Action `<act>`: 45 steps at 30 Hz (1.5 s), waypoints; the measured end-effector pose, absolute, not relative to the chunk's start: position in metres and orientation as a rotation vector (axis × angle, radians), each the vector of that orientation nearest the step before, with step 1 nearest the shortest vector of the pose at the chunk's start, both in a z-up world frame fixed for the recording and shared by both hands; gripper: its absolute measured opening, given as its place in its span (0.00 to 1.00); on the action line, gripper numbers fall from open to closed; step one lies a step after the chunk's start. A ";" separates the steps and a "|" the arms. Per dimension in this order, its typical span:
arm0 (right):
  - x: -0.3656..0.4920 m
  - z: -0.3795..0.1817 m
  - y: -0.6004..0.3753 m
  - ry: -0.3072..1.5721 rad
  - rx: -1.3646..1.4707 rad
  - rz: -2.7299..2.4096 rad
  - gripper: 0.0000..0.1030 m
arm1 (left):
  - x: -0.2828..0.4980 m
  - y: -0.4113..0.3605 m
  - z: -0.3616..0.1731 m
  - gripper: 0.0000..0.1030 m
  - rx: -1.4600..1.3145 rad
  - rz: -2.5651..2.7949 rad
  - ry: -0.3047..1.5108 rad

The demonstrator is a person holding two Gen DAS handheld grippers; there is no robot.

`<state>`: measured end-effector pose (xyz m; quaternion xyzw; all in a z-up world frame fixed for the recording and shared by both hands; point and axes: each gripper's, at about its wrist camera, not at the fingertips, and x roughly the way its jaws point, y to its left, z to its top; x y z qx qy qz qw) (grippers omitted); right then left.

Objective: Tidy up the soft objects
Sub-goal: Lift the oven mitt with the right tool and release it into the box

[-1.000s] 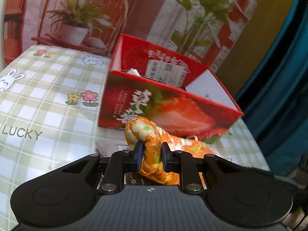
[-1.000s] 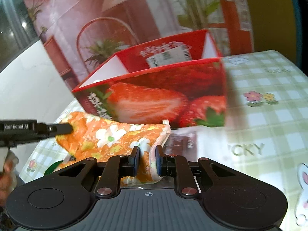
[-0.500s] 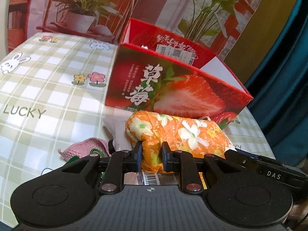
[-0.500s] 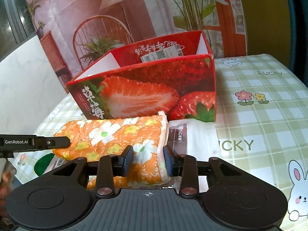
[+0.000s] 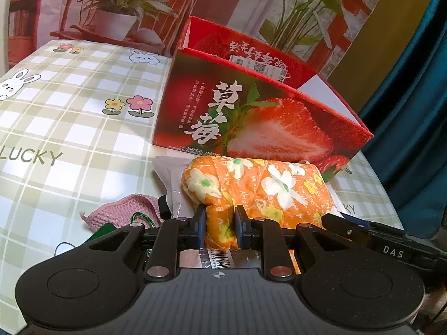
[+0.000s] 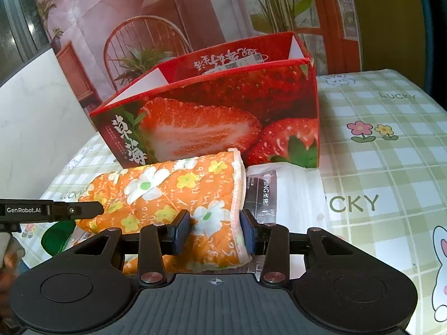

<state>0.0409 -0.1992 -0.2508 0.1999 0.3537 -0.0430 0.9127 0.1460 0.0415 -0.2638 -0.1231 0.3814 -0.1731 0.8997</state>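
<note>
An orange flowered oven mitt point(image 5: 265, 187) lies on the table in front of the red strawberry box point(image 5: 251, 117). My left gripper point(image 5: 220, 223) is shut on a fold at the mitt's closed end. In the right wrist view the mitt point(image 6: 167, 192) stretches leftward from its pale-trimmed cuff. That cuff sits between the jaws of my right gripper point(image 6: 215, 229), which are opening, and the pads no longer squeeze the fabric. The box point(image 6: 209, 117) stands open-topped just behind.
A white plastic package point(image 6: 293, 192) lies under the mitt's cuff and against the box. A pink knitted piece point(image 5: 125, 212) and a green cord point(image 5: 142, 219) lie left of the left gripper. The checked tablecloth point(image 5: 69, 128) spreads to the left, and a teal curtain point(image 5: 419, 111) hangs at the right.
The mitt came down and now rests stretched out before the box. The right jaws, shut on the cuff a second ago, have widened. The left gripper sank slightly and kept its hold.
</note>
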 end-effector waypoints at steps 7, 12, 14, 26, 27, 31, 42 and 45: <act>0.041 -0.251 -0.196 0.734 0.388 -0.087 0.36 | 0.139 0.040 -0.259 0.20 -0.238 -0.348 0.766; 0.037 -0.235 -0.192 0.718 0.361 -0.060 0.14 | 0.131 0.042 -0.241 0.14 -0.212 -0.351 0.694; 0.035 -0.225 -0.193 0.692 0.364 -0.051 0.14 | 0.126 0.045 -0.230 0.14 -0.211 -0.356 0.654; 0.034 -0.169 -0.190 0.524 0.321 0.001 0.13 | 0.125 0.042 -0.166 0.14 -0.118 -0.362 0.452; 0.036 -0.166 -0.192 0.512 0.321 0.002 0.13 | 0.128 0.040 -0.160 0.14 -0.109 -0.364 0.441; 0.046 -0.151 -0.203 0.469 0.332 0.003 0.13 | 0.146 0.034 -0.138 0.14 -0.106 -0.375 0.407; 0.118 -0.143 -0.242 0.397 0.265 -0.069 0.13 | 0.240 -0.005 -0.126 0.14 0.032 -0.339 0.388; 0.143 -0.152 -0.249 0.413 0.255 -0.087 0.13 | 0.270 -0.012 -0.133 0.14 0.038 -0.308 0.437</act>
